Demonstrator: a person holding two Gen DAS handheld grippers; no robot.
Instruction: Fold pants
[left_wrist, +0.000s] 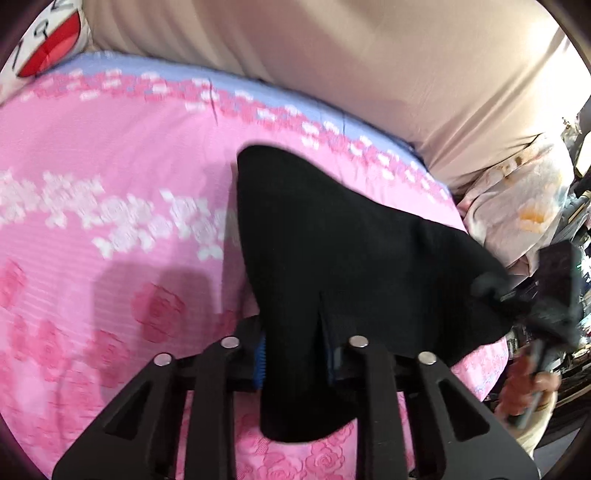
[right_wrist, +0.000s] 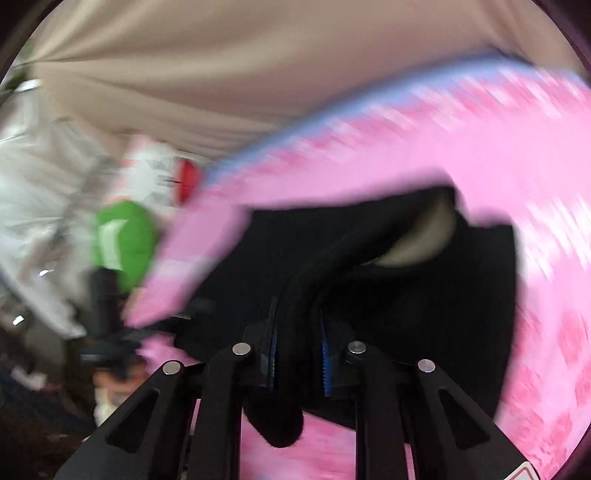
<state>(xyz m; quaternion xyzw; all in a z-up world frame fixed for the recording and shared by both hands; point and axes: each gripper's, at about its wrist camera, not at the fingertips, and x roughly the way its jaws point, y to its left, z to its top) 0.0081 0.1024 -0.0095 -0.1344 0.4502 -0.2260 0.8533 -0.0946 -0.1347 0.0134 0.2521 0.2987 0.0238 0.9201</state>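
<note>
The left claw (left_wrist: 295, 360) is clamped on a fold of the black pants (left_wrist: 332, 251), with cloth bunched between its blue-padded fingers (left_wrist: 259, 363) and a flap hanging below them toward 6 o'clock. From there the pants rise and spread toward 12 o'clock, lifted above the pink rose-patterned bedspread (left_wrist: 110, 177), and stretch out toward 3 o'clock, where the right claw (left_wrist: 517, 295) grips their far end, blurred at the edge of the view. A beige curtain (left_wrist: 332, 48) hangs behind the bed from 11 to 2 o'clock.

In the right wrist view, the right claw is closed on a thick ridge of the pants, which runs up from between its blue pads (right_wrist: 325, 363) toward 1 o'clock, where a pale lining shows in an opening. The rest of the pants fan out across the middle, over the bedspread. This view is heavily blurred. A green object (right_wrist: 123, 243) sits at 9 o'clock, too smeared to identify.
</note>
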